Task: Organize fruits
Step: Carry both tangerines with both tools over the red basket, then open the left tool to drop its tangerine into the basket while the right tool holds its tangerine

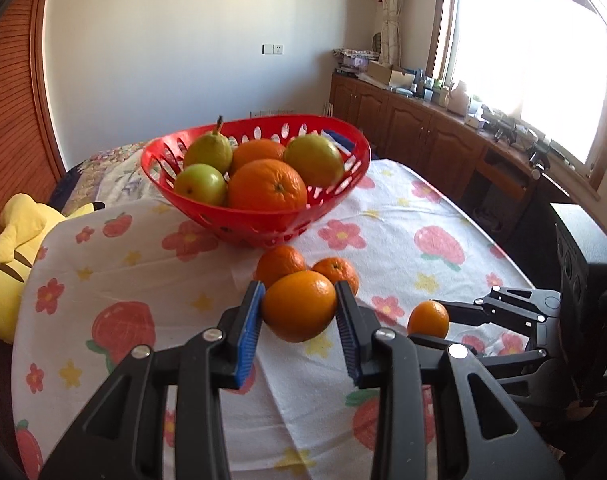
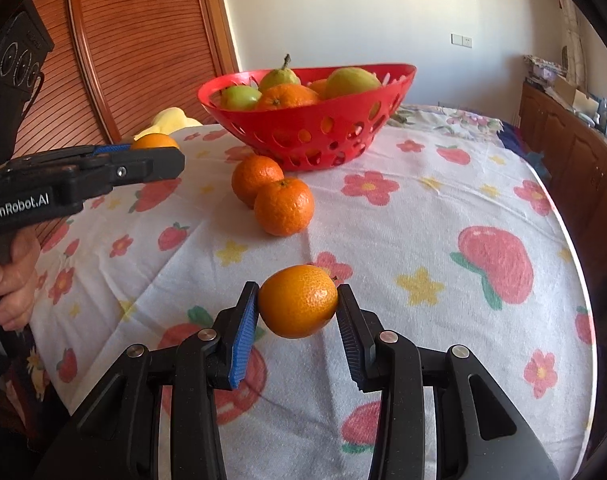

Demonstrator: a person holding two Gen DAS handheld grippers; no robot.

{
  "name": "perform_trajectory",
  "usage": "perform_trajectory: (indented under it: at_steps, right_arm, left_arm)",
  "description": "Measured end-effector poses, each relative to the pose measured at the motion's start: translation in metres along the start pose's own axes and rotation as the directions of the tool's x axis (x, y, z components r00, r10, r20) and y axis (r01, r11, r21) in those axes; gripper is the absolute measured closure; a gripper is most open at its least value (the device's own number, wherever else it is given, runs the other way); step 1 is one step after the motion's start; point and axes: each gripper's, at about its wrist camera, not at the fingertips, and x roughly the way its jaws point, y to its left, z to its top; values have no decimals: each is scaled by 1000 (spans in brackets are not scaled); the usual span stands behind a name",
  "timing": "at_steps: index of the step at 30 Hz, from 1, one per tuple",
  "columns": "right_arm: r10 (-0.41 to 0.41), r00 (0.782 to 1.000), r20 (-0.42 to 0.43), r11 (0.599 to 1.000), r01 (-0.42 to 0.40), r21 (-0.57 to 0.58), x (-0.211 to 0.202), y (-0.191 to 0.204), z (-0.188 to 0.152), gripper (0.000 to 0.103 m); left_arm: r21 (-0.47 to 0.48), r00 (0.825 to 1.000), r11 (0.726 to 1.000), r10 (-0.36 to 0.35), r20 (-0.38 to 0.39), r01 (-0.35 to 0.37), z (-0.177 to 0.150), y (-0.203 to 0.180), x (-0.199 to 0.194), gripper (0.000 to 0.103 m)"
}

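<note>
Fruit stowed: red perforated plastic basket (image 1: 259,224) at the far middle of the surface holds two large oranges, a stalked green-yellow pear, a round green fruit and another yellow-green one.
Fruit left: two small loose mandarins (image 2: 271,194) lie touching each other on the white strawberry-and-flower printed cloth (image 2: 423,240), just in front of the basket.
Left gripper (image 1: 299,308): fingers closed partway onto a smooth orange citrus fruit (image 1: 299,306), blue pads pressing both its sides; it hangs above the cloth, near the loose pair.
Right gripper (image 2: 298,302): fingers likewise clamped on a small dimpled mandarin (image 2: 298,301), which looks lifted clear of the cloth, though the shadow makes that hard to confirm.
Pose: both tools level, pointing towards the basket; the left sits nearer it, the right lower and closer to the near edge. A bare hand (image 2: 11,272) grips the left tool's handle.
Progress: judged past halfway; five pieces in, two in hand, two waiting.
</note>
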Motion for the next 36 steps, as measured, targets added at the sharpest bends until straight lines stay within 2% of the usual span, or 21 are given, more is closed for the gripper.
perform_trajectory:
  at_steps: [9,19,27,36]
  right_arm:
    - [11,998,64,994,-5,-105,-24,16,42,64]
    - [64,991,122,994,-52,-98,-30,21,90,64]
    - [61,986,156,994,-46,-99,-27,11,131,64]
    - [75,982,171,996,-65,-64,-2,-13,169,64]
  left_arm:
    - [2,997,999,42,68,-42,28,16,-25,70]
    - [5,993,997,78,91,-79,48,30,-36,70]
    - [7,991,997,82,105,-83,70,36,-26,70]
    - [-9,992,996,92,88,-92,99,55,17,69]
